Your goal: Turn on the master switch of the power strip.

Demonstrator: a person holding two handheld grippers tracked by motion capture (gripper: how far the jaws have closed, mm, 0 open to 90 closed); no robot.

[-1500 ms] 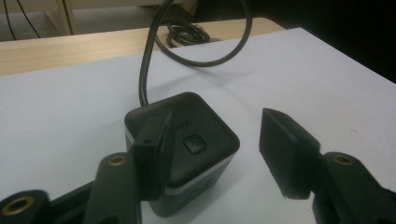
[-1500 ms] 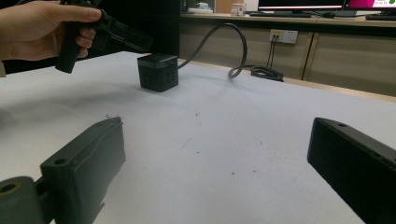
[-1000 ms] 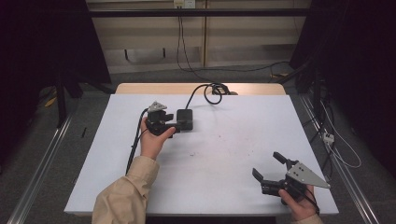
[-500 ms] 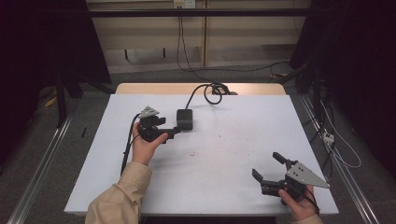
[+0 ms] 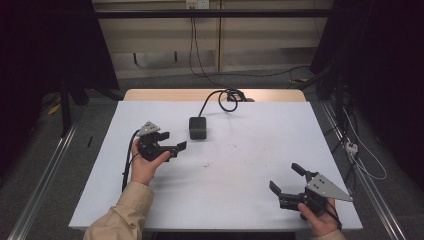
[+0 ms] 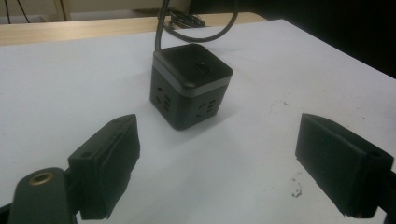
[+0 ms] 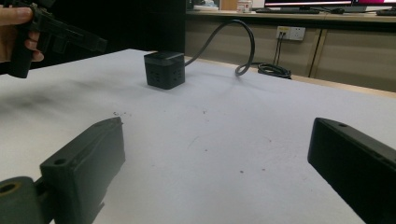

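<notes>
1. My left gripper: jaws wide, have just been opening, nothing btwn them.
2. Cube: on table, just ahead of left jaws, not touching; cord runs to far edge.
3. My right gripper: near edge, well apart from cube, jaws wide, empty.

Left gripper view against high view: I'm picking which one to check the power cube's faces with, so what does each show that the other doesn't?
The left gripper view alone shows the socket holes on the sides of the power cube. The high view alone shows the left gripper in a hand, the right gripper near the table's front edge, and the floor. Both show the cube, its cable and the white table.
</notes>
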